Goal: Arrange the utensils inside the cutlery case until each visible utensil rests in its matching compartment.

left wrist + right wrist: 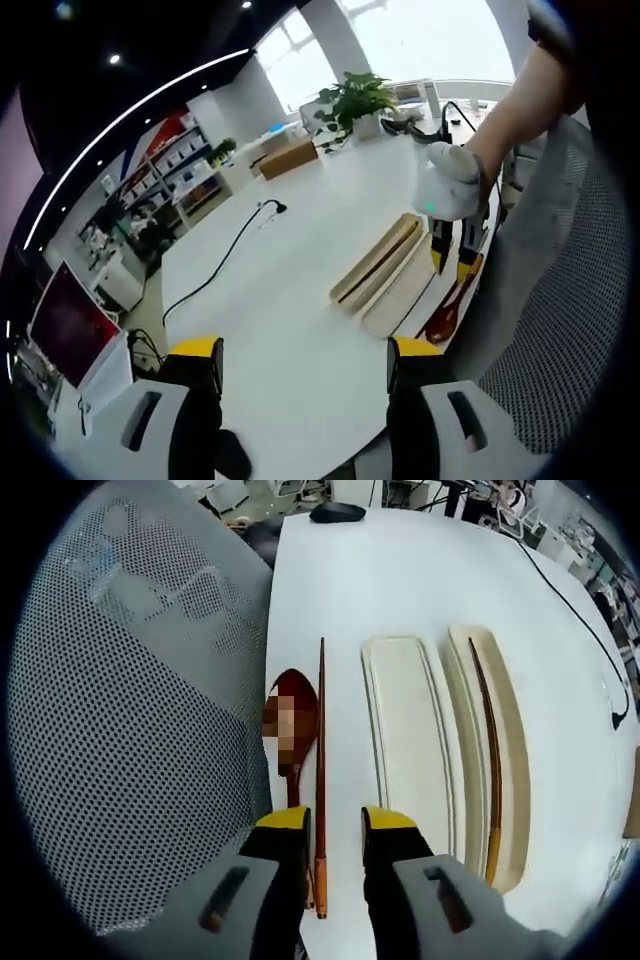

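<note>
**Chopstick Waits Between Jaws Beside Wooden Case**

While no brand or legible writing showed anywhere on the white table point(400, 580), the right gripper point(337, 820) hung with its yellow-tipped jaws apart, straddling the near end of a slim reddish-brown chopstick point(321, 760) without clamping it. A dark red wooden spoon point(291, 720) lay just left of that chopstick, near the table's edge and a grey mesh chair point(130, 700). To the right sat the pale two-part cutlery case point(405, 730); its nearer tray was bare, and a second chopstick point(490, 750) rested along the farther tray. In the left gripper view, the left gripper point(305, 365) hovered open over the tabletop, well apart from the case, near a black cable point(225, 255) and a potted plant point(355, 100).
</note>
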The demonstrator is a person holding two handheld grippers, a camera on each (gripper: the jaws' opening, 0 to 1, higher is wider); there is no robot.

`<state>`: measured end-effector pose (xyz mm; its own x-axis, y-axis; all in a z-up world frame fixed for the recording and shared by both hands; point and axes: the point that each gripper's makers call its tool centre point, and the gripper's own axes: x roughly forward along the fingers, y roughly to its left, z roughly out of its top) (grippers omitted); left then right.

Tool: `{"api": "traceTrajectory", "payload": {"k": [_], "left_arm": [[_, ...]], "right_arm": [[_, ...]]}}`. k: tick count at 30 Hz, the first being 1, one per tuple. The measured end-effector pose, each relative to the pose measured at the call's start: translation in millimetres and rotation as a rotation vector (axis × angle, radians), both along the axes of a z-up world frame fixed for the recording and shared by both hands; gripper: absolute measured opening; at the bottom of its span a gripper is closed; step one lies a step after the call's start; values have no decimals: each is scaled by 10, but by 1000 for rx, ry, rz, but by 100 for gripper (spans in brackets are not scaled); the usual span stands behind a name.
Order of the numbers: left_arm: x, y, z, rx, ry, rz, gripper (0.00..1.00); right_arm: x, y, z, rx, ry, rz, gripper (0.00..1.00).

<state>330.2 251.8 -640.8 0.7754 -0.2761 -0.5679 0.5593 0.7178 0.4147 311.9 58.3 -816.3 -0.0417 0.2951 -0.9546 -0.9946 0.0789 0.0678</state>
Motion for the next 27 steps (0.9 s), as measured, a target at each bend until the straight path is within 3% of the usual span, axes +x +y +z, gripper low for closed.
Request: {"api": "traceTrajectory", "payload": {"k": [27], "left_arm": [[-14, -9, -25, 10, 14, -5, 68]], "right_arm": [[-37, 65, -143, -14, -16, 33, 9]]}}
